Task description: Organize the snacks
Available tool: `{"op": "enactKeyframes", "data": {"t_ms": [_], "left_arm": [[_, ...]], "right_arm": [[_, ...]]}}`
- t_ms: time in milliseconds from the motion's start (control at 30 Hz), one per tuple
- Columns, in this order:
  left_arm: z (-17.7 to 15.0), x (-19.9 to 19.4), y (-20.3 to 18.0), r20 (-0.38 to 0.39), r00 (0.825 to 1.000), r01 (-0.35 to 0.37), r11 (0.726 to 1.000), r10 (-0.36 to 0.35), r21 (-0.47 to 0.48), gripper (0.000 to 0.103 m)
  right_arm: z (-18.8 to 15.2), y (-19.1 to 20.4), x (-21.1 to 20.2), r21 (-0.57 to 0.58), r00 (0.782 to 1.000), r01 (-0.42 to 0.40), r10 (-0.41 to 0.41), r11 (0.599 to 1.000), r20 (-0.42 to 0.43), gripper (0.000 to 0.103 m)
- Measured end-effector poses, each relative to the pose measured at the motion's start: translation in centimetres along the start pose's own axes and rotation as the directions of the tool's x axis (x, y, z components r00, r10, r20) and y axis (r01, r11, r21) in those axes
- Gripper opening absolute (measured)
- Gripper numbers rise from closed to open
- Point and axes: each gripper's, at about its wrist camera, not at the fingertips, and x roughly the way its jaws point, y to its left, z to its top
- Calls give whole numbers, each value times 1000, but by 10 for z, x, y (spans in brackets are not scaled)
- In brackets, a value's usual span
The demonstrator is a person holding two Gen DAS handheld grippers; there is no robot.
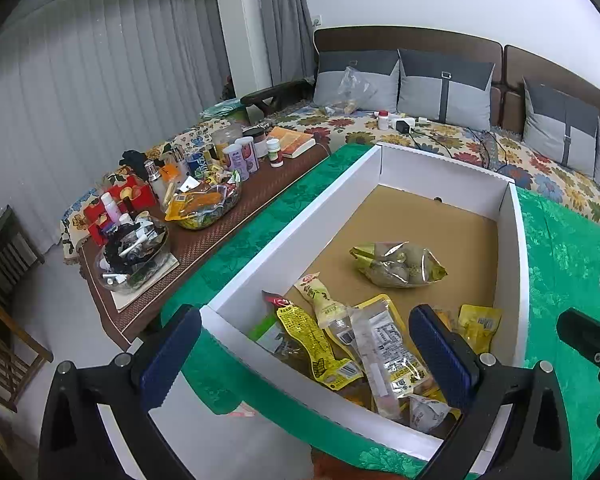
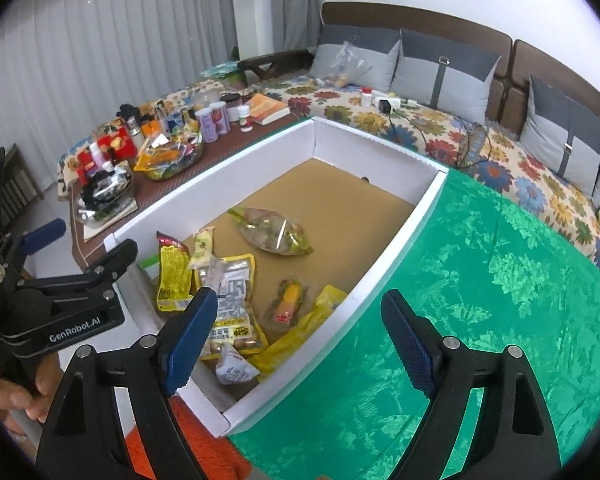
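A white cardboard box with a brown floor stands on a green cloth. Several snack packets lie heaped at its near end: a yellow one, a clear labelled one and a small white one. A clear-and-green bag lies alone mid-box. My left gripper hovers open over the near left corner, gripping nothing. My right gripper is open above the box's near right wall, also gripping nothing. In the right wrist view a hand holds the left gripper.
A low brown table to the left carries bottles, cans, a book and a glass bowl of packets. Behind the box runs a sofa with a floral cover, grey cushions, a plastic bag and cables. An orange fabric lies near the box's front corner.
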Motion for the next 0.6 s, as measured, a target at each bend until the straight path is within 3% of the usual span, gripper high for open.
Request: {"op": "enactKeyframes", "data": {"t_ms": [167,267,400,500,600], "left_arm": [[2,5,5,-26,999,32,999,-33,-18,103],[4,6,6,-14,1000,-3,1000,3,-10,103],[6,5,8,0,1000,12,1000,-12,-12,103],[9,2,4,29,998,-53,998,52,44,103],[11,5,5,-5,999,-36,998,37,41,103]], "right_arm": [[1,5,4,1,1000,-4,4,1000,-13,87],[2,7,6,-4,1000,-5,5,1000,-15,87],[4,10,9,-10,1000,-3,3,1000,-21,87],[8,13,10,-19,1000,-3,3,1000,-22,87],[11,18,11,-26,1000,-6,5,1000,-21,87]]}}
